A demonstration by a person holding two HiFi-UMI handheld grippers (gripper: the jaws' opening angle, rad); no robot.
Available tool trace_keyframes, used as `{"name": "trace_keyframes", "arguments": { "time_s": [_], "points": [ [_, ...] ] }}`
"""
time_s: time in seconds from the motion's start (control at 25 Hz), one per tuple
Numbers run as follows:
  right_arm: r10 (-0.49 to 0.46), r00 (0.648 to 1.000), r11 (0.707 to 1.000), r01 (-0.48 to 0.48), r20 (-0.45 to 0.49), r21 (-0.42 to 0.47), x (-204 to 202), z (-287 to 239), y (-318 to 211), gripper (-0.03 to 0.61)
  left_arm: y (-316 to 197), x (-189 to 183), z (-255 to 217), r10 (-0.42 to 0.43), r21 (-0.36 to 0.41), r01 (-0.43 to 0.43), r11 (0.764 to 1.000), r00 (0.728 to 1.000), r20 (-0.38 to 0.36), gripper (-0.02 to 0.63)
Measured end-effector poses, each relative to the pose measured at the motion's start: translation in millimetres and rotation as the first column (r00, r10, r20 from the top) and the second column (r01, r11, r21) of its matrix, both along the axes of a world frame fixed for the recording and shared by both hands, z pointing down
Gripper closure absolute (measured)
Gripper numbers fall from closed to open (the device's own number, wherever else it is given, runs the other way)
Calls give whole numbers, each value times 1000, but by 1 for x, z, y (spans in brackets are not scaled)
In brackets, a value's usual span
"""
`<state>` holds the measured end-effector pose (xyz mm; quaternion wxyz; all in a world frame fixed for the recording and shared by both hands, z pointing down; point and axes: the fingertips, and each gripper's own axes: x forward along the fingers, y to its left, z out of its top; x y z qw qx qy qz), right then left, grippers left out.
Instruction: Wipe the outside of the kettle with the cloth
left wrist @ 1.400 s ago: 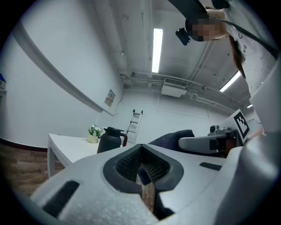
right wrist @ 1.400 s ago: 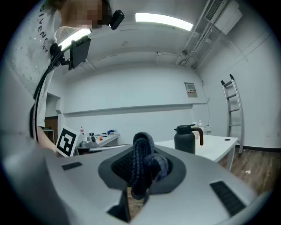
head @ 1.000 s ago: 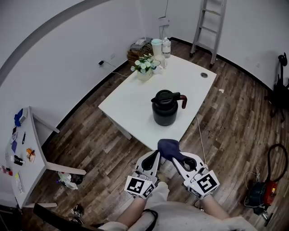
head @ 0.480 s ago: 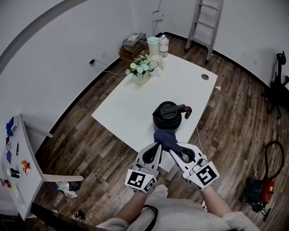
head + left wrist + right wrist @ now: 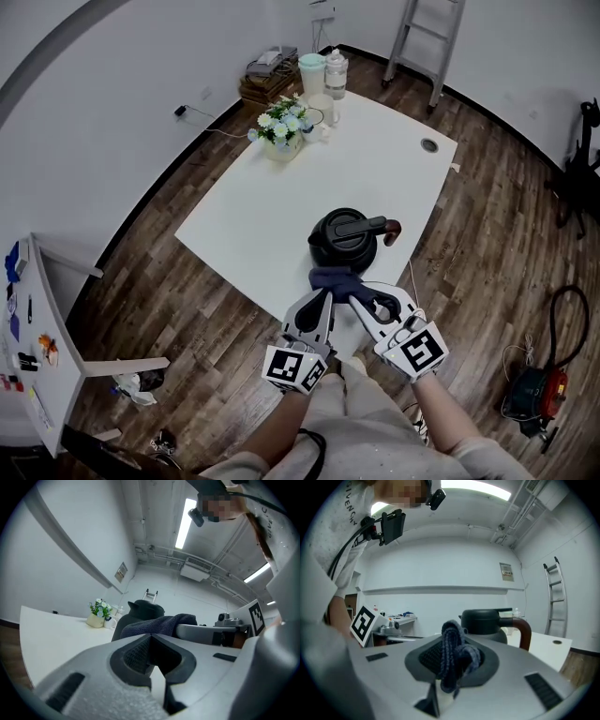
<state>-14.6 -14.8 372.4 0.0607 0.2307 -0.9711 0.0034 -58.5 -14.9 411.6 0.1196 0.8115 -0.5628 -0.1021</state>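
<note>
A black kettle (image 5: 344, 240) with a brown-tipped handle stands near the front edge of the white table (image 5: 272, 202). My right gripper (image 5: 359, 292) is shut on a dark blue cloth (image 5: 335, 279), which hangs just in front of the kettle's near side. The right gripper view shows the cloth (image 5: 452, 656) bunched between the jaws, with the kettle (image 5: 487, 623) close behind. My left gripper (image 5: 319, 298) is beside the right one, shut with nothing in it. In the left gripper view the cloth (image 5: 154, 625) and the kettle (image 5: 140, 613) lie ahead.
A flower pot (image 5: 281, 127), a pale green jar (image 5: 311, 73) and a bottle (image 5: 335, 73) stand at the table's far end. A ladder (image 5: 427, 42) leans on the back wall. A side table (image 5: 33, 328) is at the left. A vacuum (image 5: 530, 394) sits on the floor at the right.
Both grippers have moved forward to the table's front edge. The cloth has gone from over the floor to right in front of the kettle's near side.
</note>
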Motion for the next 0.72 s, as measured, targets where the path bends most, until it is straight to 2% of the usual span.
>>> {"name": "trace_keyframes", "arguments": {
  "time_s": [0.24,0.32,0.4,0.48,0.6,0.72],
  "points": [
    [-27,999,999,26,-27,-36,6,43,-8,526,2,5,37,-36,-54,36,998,999,-9,606],
    [-39,998,998,37,-47,-43,5,51,-8,526,2,3,40,-68,-40,70,997,997,41,606],
    [-43,997,998,40,-60,-49,3,60,-8,526,2,0,38,-117,-20,121,992,985,128,606],
    [-21,996,998,16,-85,-59,3,71,-8,526,3,-2,38,-160,-17,164,986,974,162,606],
    [31,990,994,-45,-135,-98,7,93,-9,526,4,4,48,-178,-46,188,981,971,157,606],
    [52,986,985,-77,-161,-153,11,110,-12,526,4,19,48,-146,-46,153,987,981,130,606]
  ]
}}
